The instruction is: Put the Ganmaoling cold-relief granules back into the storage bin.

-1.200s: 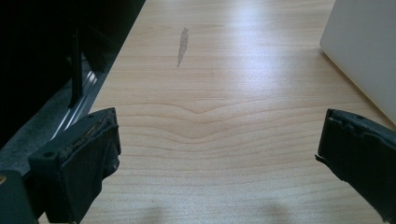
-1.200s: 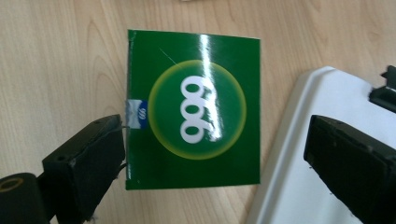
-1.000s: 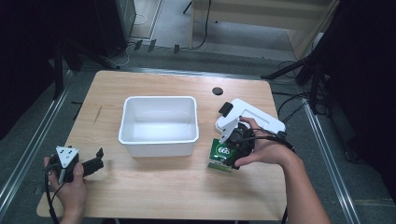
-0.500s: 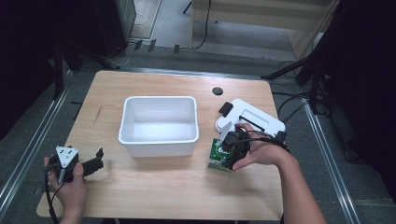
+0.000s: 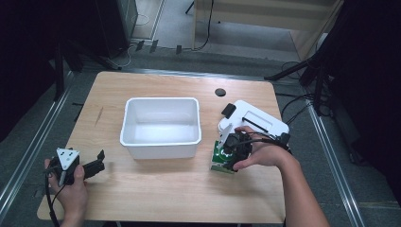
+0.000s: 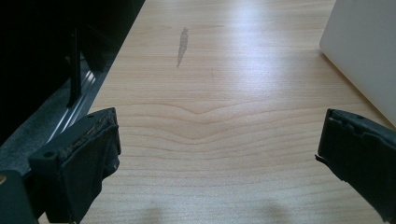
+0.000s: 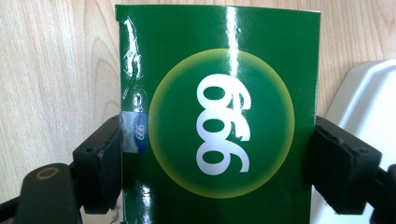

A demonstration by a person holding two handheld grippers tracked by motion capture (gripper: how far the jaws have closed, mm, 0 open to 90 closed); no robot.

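A glossy green box (image 7: pixel 219 130) printed with a yellow-ringed circle and white digits lies on the wooden table (image 5: pixel 156 189), just right of the white bin. My right gripper (image 7: pixel 217 154) points down at it. Its jaws have just been closing with the box between them, and both black pads (image 7: pixel 105 158) now touch the box's long sides. In the high view the right gripper (image 5: pixel 228 158) and hand cover most of the box (image 5: pixel 217 160). My left gripper (image 5: pixel 100 161) rests near the table's front left corner, and in its own view the left gripper (image 6: pixel 219 154) stands wide open over bare wood.
A white plastic bin (image 5: pixel 161 100), with nothing in it, stands mid-table; its wall (image 6: pixel 364 51) shows in the left gripper view. A white flat device (image 5: pixel 257 120) with black parts lies right of the box. A small black disc (image 5: pixel 219 91) sits near the far edge.
The right hand has settled slightly lower over the green box, and its jaws have drawn in against the box's sides. The left hand and gripper have stayed put.
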